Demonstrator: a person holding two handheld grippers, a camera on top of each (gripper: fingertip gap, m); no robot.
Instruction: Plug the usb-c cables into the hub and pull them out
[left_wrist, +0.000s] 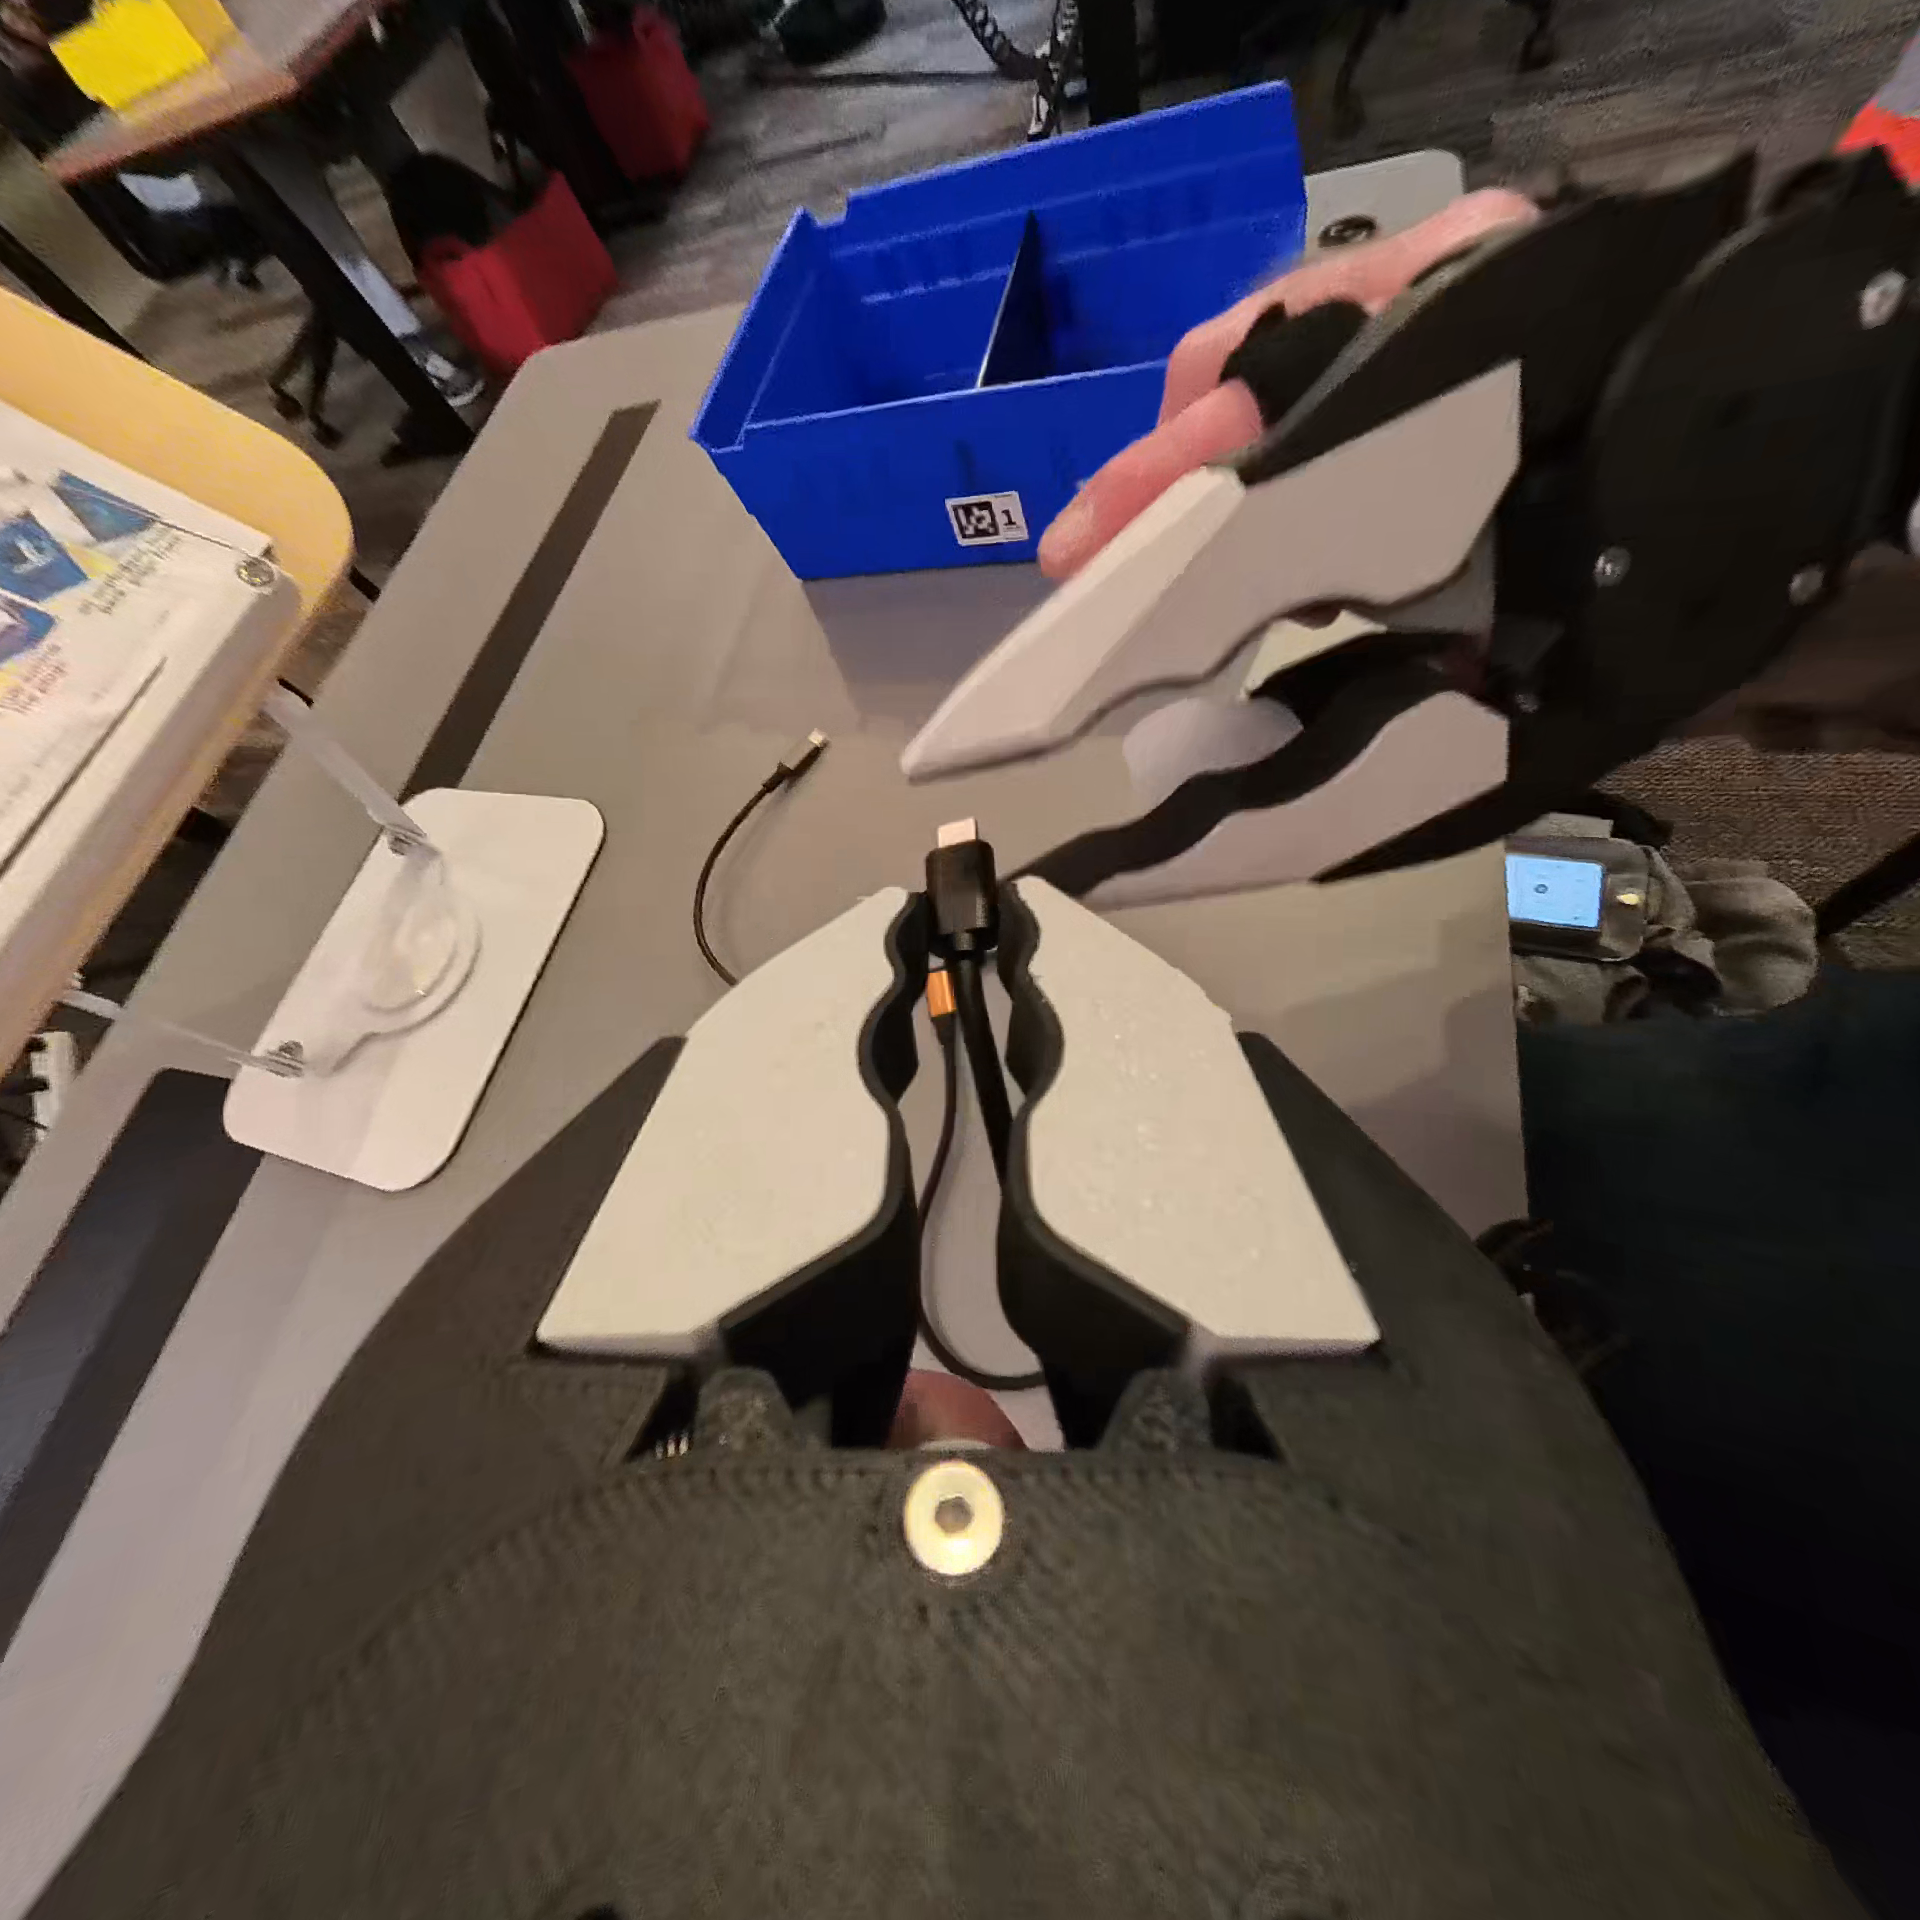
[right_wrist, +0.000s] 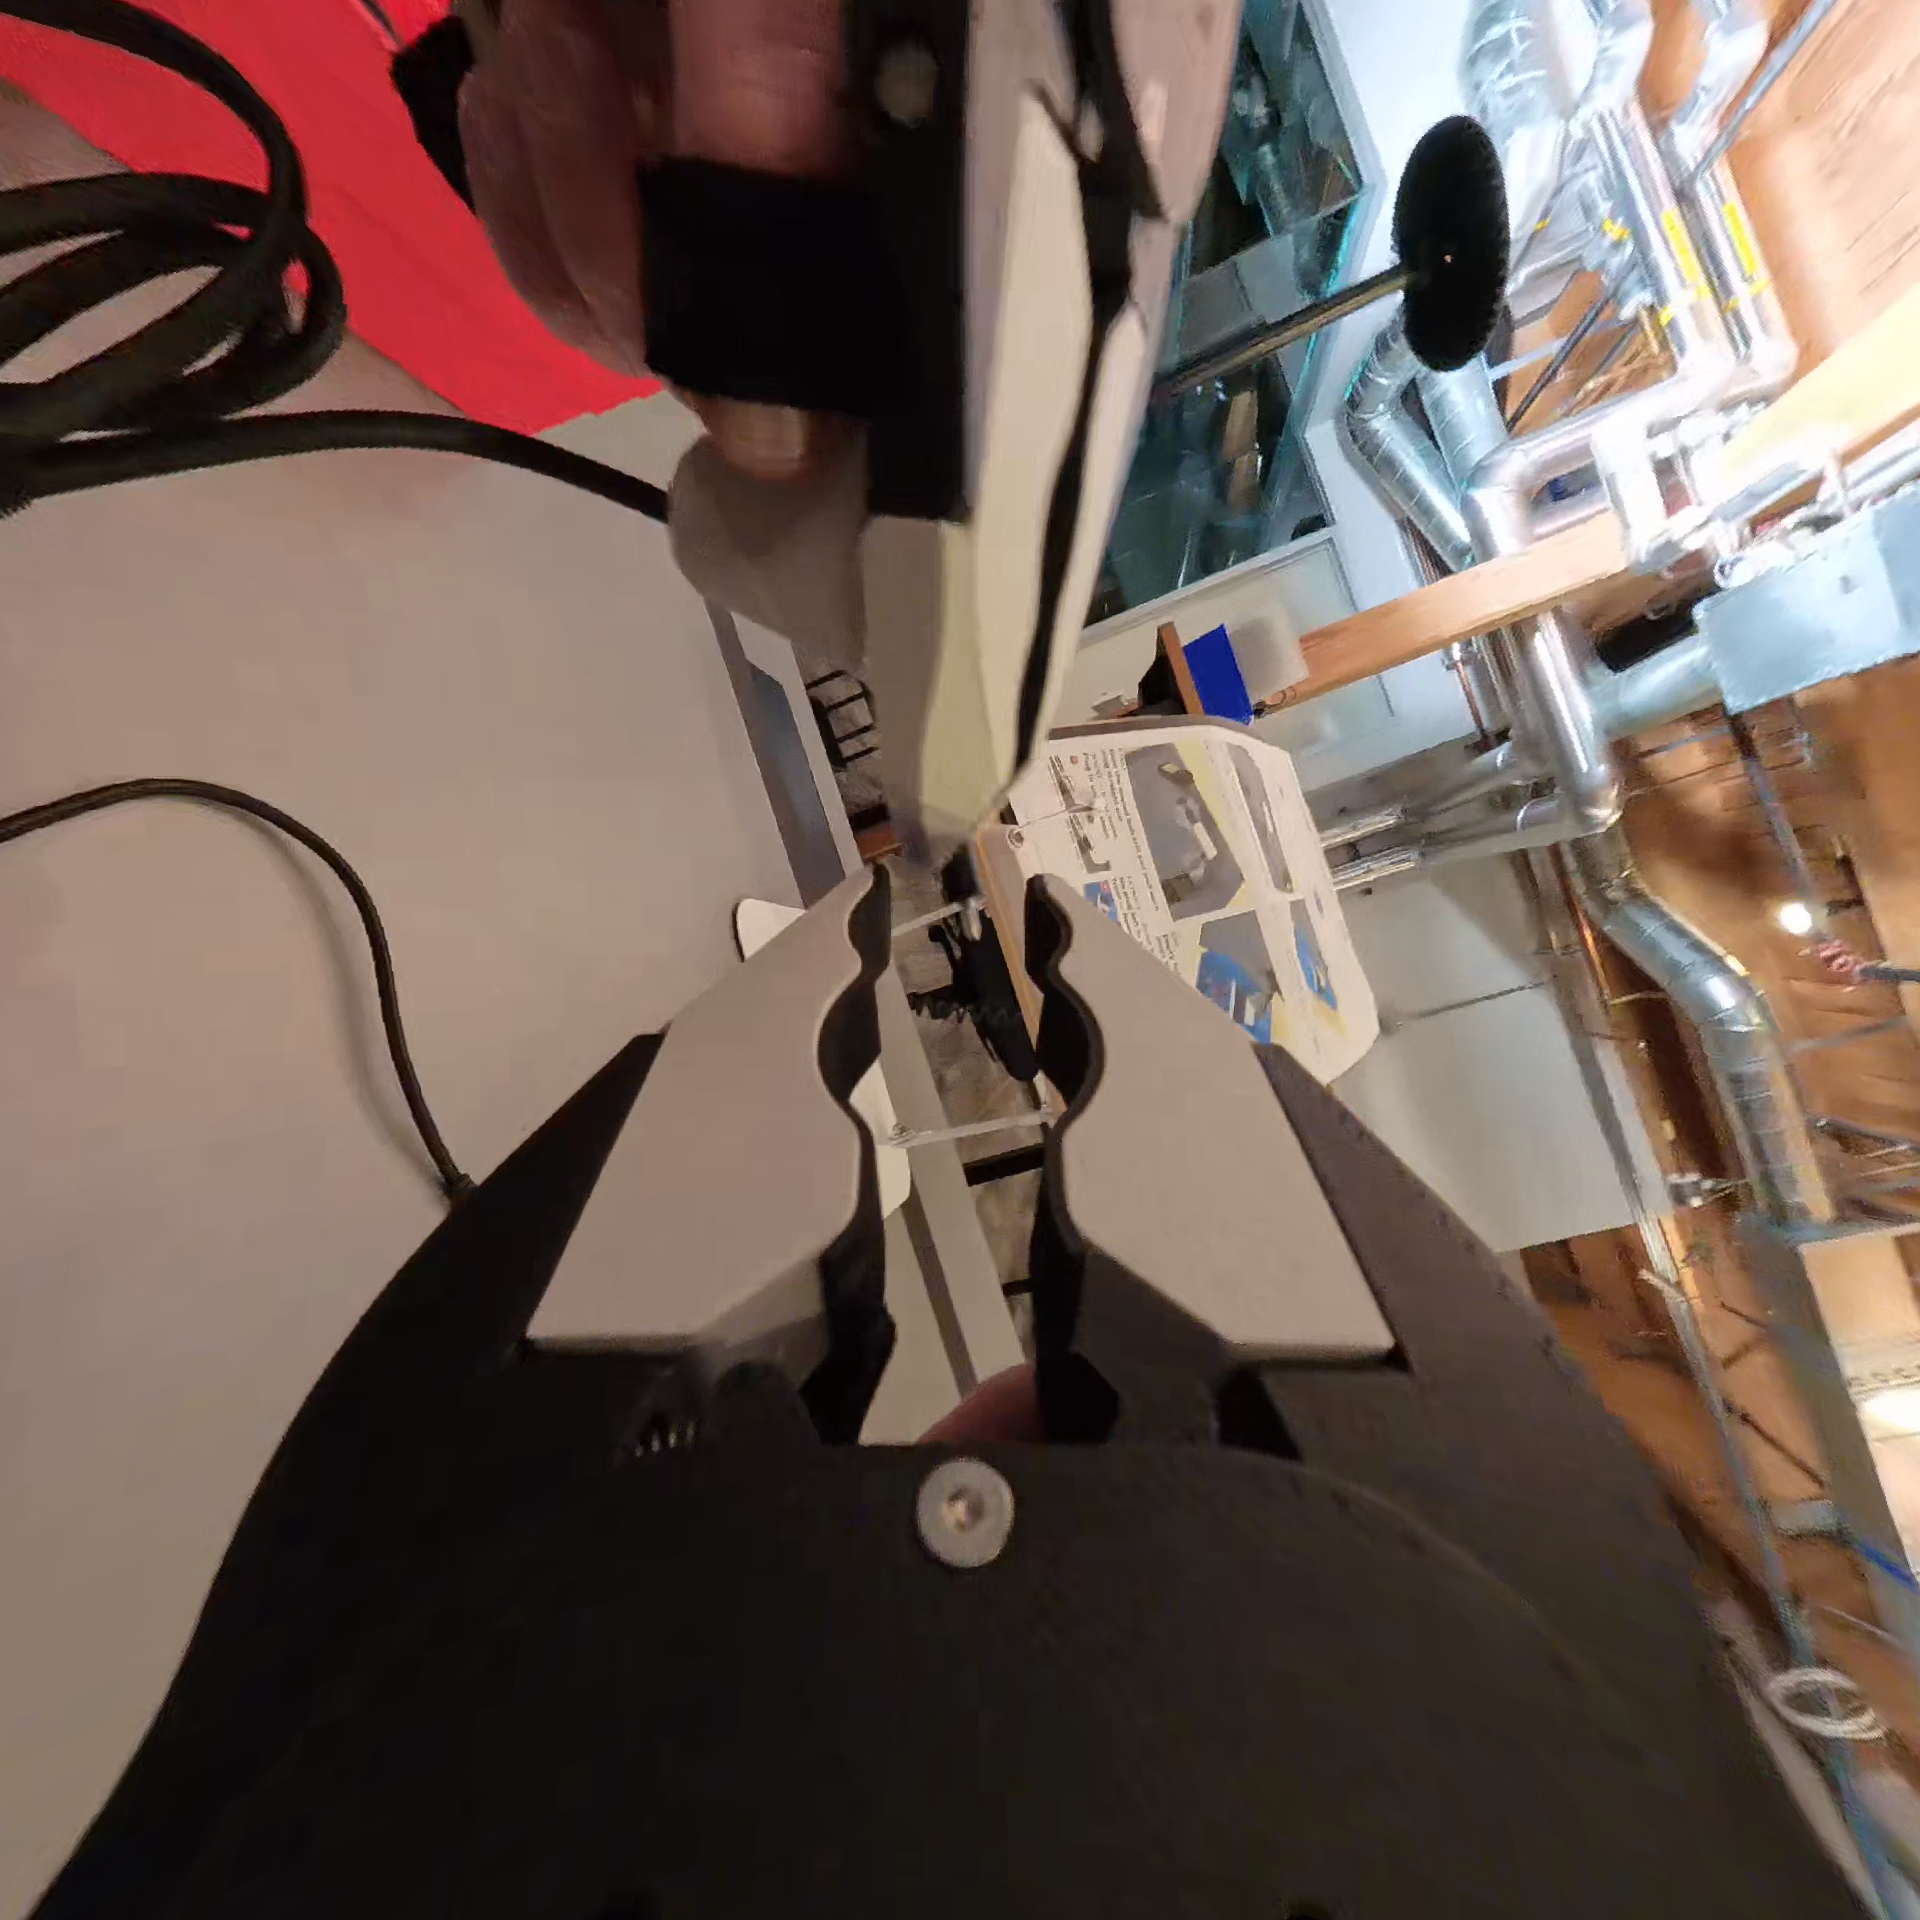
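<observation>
The left gripper (left_wrist: 961, 899) is clamped on a black USB-C plug (left_wrist: 961, 883), its silver tip poking out just past the fingertips and its cord running back between the two grey fingers (left_wrist: 790, 1101). A thinner black cable (left_wrist: 727, 868) lies loose on the grey table (left_wrist: 644, 644) ahead, its free connector pointing toward the blue bin (left_wrist: 997, 353), which stands farther back with a divider inside.

The right gripper (right_wrist: 956, 904) holds nothing; its jaws stand a little apart, with only the room visible through the gap. In the left wrist view it hovers up and to the right, tilted on its side, tips aimed toward the held plug. In its own view another black cord (right_wrist: 343, 914) trails across the tabletop.

I can't make out the hub in either view, so I can't say where it sits. A white stand base (left_wrist: 416, 987) with a clear holder sits to the left, beside a printed sheet (left_wrist: 94, 644).

To my eye one cable is in hand and no plugging is under way yet. Next, the plug needs bringing to a port squarely, tip level, with the empty gripper free to steady the hub
</observation>
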